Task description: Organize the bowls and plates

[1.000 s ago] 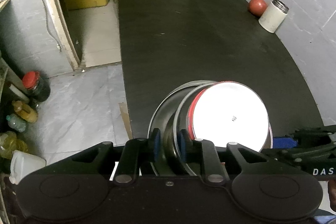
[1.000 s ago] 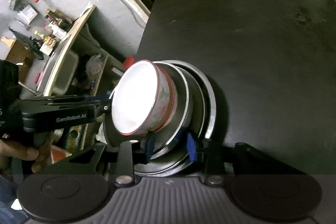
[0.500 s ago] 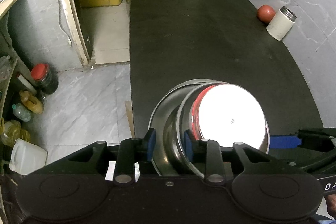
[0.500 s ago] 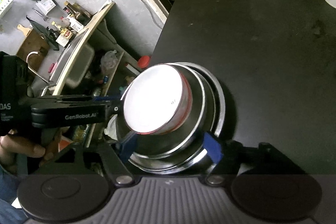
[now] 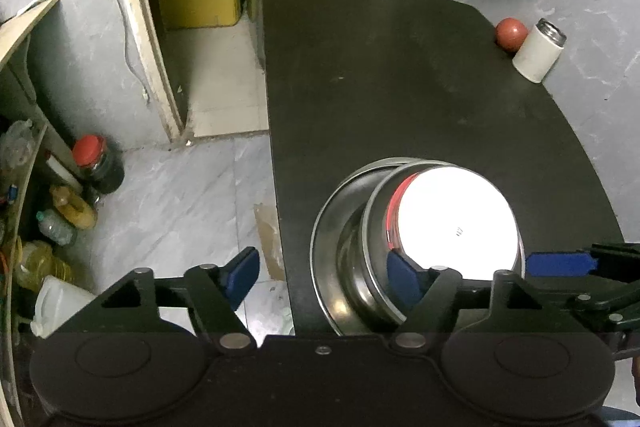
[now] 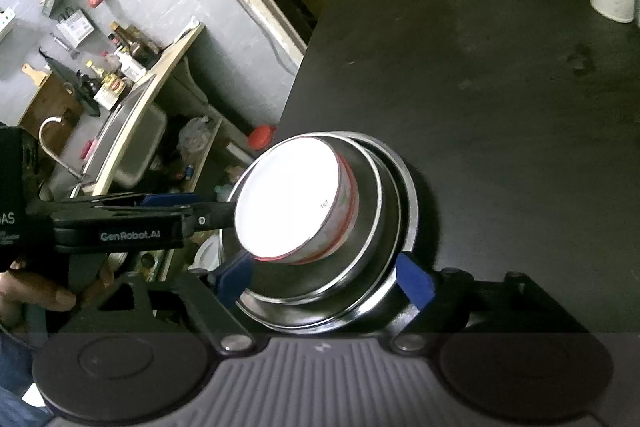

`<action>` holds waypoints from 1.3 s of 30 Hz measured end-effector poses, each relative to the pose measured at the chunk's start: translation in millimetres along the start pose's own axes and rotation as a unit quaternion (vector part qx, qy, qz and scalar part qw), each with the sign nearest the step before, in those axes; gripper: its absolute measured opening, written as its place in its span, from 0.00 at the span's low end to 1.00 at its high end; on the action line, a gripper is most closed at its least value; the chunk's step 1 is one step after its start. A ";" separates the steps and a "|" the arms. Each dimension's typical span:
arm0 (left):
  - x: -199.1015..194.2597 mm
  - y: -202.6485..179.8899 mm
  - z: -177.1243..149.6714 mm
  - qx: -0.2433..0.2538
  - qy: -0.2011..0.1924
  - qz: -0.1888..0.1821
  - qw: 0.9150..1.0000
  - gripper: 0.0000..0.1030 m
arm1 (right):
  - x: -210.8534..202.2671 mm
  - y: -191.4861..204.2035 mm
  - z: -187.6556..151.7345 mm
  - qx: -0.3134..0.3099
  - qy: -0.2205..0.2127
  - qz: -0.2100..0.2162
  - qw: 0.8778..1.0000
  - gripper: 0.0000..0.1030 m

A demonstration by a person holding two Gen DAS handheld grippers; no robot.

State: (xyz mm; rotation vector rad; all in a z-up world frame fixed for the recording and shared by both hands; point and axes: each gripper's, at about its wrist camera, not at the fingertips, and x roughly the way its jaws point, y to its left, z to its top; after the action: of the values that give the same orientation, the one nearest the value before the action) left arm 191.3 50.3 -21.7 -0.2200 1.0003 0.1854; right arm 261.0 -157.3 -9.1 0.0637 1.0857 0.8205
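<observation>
Low in the frame, the left gripper (image 5: 322,277) and the right gripper (image 6: 326,277) both stand spread and grip nothing, apparently because the white red-banded bowl (image 6: 294,201) already sits nested in the stacked steel plates (image 6: 384,291) at the black table's (image 6: 500,107) near edge

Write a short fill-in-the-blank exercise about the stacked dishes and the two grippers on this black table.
1. The white bowl with the red rim sits nested in a stack of shiny ____ bowls.
2. The fingers of the left gripper and the right gripper are both ____.
3. Beside the white cylindrical container at the far corner of the black table lies a ____ ball.

Missing words: steel; open; red
</observation>
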 end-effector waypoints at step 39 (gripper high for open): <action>-105.7 51.7 -127.3 0.069 -0.135 -0.124 0.981 0.99 | -99.8 129.6 -187.2 0.041 -0.260 -0.265 0.928 1.00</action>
State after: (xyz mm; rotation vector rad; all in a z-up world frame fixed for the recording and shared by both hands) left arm 19.2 60.4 -3.5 -0.1845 0.7040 -0.0811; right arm 17.4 -189.7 29.2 0.0515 0.5836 0.2397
